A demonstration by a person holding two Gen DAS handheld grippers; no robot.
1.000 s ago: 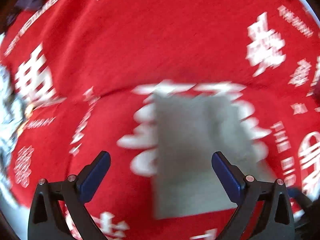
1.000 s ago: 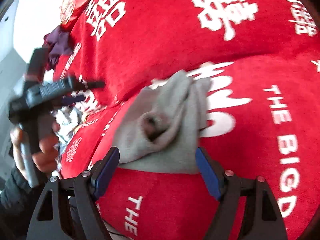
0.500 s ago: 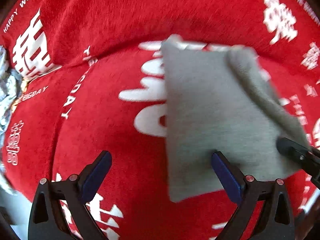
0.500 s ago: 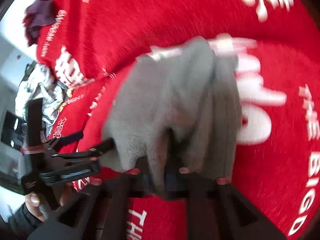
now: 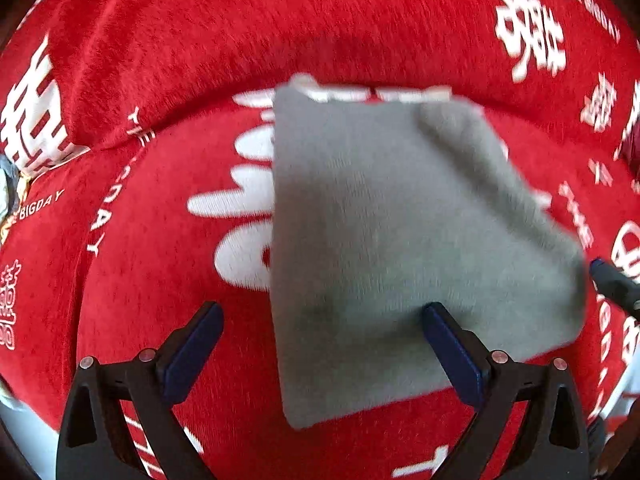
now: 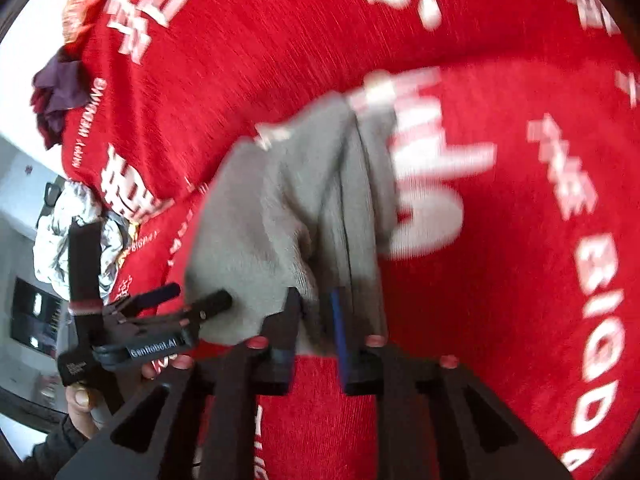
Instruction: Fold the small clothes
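Observation:
A small grey garment (image 5: pixel 384 240) lies partly lifted over a red cloth with white lettering (image 5: pixel 200 60). My left gripper (image 5: pixel 320 348) is open, its fingers straddling the garment's near left edge without holding it. My right gripper (image 6: pixel 316 320) is shut on a bunched fold of the grey garment (image 6: pixel 288 200) and holds that side up. In the left wrist view the right gripper's fingertip (image 5: pixel 612 284) shows at the garment's right corner. In the right wrist view the left gripper (image 6: pixel 176 308) shows open at the garment's left edge.
A dark purple and maroon pile of clothes (image 6: pixel 56 96) lies at the far left on the red cloth. A crumpled silver-white item (image 6: pixel 72 240) sits off the cloth's left edge. A hand (image 6: pixel 84 396) holds the left gripper.
My right gripper closed on the grey garment and lifted its right side. My left gripper moved in toward the garment's left edge and stays open.

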